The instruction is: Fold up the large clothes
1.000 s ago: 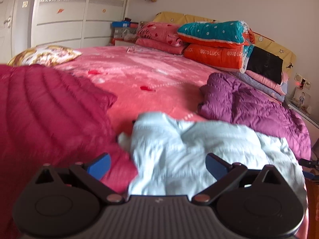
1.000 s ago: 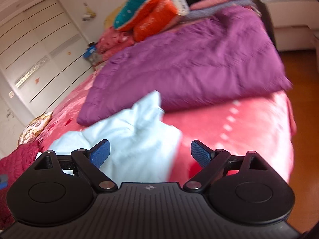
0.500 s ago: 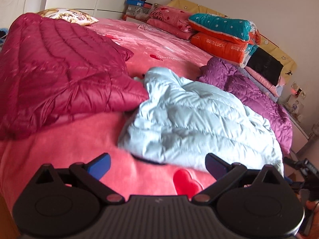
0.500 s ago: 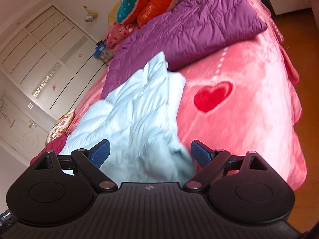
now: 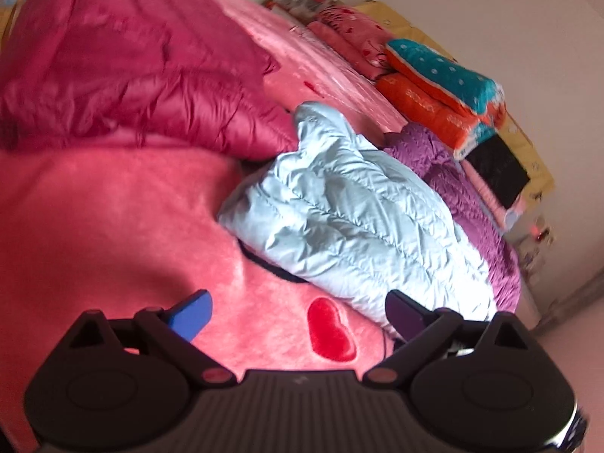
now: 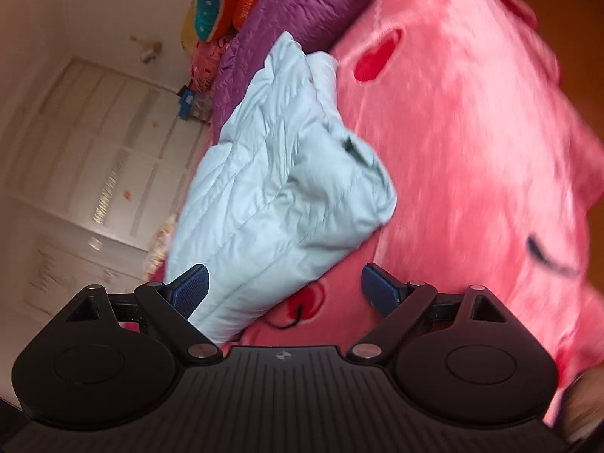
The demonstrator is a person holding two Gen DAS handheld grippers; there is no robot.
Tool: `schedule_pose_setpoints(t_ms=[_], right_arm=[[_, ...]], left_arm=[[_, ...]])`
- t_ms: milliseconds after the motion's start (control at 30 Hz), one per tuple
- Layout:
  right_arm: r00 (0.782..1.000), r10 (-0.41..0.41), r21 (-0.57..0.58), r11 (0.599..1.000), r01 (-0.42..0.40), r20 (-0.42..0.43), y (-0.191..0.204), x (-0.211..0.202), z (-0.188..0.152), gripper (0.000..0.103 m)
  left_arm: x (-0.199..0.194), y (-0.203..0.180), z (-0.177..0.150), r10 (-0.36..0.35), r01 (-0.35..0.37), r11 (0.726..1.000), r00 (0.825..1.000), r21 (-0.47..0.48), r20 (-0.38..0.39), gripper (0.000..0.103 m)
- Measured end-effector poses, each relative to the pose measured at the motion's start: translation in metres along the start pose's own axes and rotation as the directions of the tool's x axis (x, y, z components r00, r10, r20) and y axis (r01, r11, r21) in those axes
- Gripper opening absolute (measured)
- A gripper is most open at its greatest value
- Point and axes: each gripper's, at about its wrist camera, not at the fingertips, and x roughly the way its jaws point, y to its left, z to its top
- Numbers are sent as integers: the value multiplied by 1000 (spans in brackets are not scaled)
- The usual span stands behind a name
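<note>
Two grippers in view, both spread wide, nothing held. Left gripper [image 5: 298,315] hovers over the pink plush bed cover [image 5: 113,226], with a red heart print [image 5: 332,330] between its blue pads; its right fingertip [image 5: 402,311] overlaps the near edge of the pale blue quilted puffer jacket [image 5: 347,219] in view, contact unclear. Right gripper [image 6: 285,290] is rolled sideways relative to the bed; the lower end of the pale blue jacket [image 6: 279,188] sits between its fingers, closer to the left fingertip [image 6: 190,290]; can't tell if it touches.

Jacket lies crumpled in a loose heap on the bed cover [image 6: 472,132], near the bed's edge. A dark crimson puffer jacket [image 5: 124,64] is bunched on one side, touching the blue one at its far end. A purple quilted jacket [image 5: 464,188] lies against the other side, also seen in the right wrist view [image 6: 302,3]. Stacked teal and orange pillows [image 5: 441,83] sit at the headboard end. White wardrobe doors [image 6: 94,158] beyond, motion-blurred.
</note>
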Motion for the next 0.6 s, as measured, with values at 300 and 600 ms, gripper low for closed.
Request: schedule_pose_setpoints(t_ms=[300, 600], right_arm=[[988, 65, 75, 994, -76, 141, -8, 1, 2, 103], [983, 103, 40, 993, -110, 152, -6, 30, 31, 103]], left_arm=[[35, 14, 13, -79, 87, 980, 995, -176, 53, 97], [63, 18, 40, -113, 122, 978, 992, -166, 64, 101]])
